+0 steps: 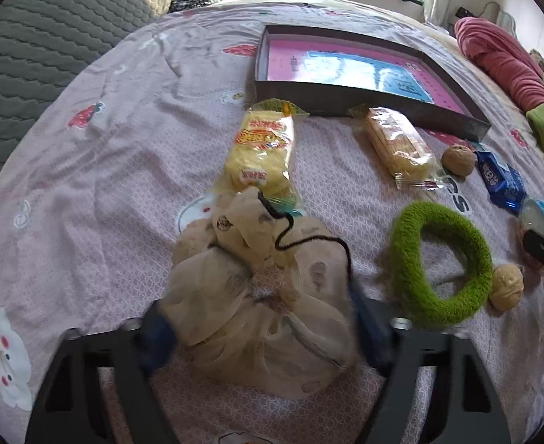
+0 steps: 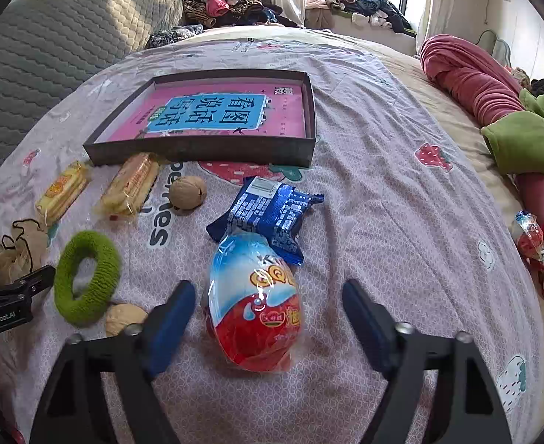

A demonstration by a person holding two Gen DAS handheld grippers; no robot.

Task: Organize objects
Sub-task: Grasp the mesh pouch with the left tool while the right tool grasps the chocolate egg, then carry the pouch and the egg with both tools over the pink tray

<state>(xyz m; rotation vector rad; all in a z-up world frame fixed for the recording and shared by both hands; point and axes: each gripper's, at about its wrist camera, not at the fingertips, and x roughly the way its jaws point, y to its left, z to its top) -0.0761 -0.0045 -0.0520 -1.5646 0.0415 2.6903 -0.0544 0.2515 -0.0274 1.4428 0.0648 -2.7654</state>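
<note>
Left gripper [image 1: 260, 318]: its blue pads press on both flanks of the beige drawstring pouch [image 1: 268, 296], which lies on the bedsheet [image 1: 105, 185] at 6 o'clock of the open box [image 1: 345, 100]. Right gripper [image 2: 268, 318]: jaws part-open, astride the egg-shaped sweet [image 2: 257, 307] without touching it. Judgement: centre each item, clamp below its widest part, then lift straight up, clear of the green ring [image 2: 87, 277].

The left gripper's [image 1: 260, 318] jaws flank a beige drawstring pouch [image 1: 268, 296] on the bedsheet [image 1: 98, 185].
</note>
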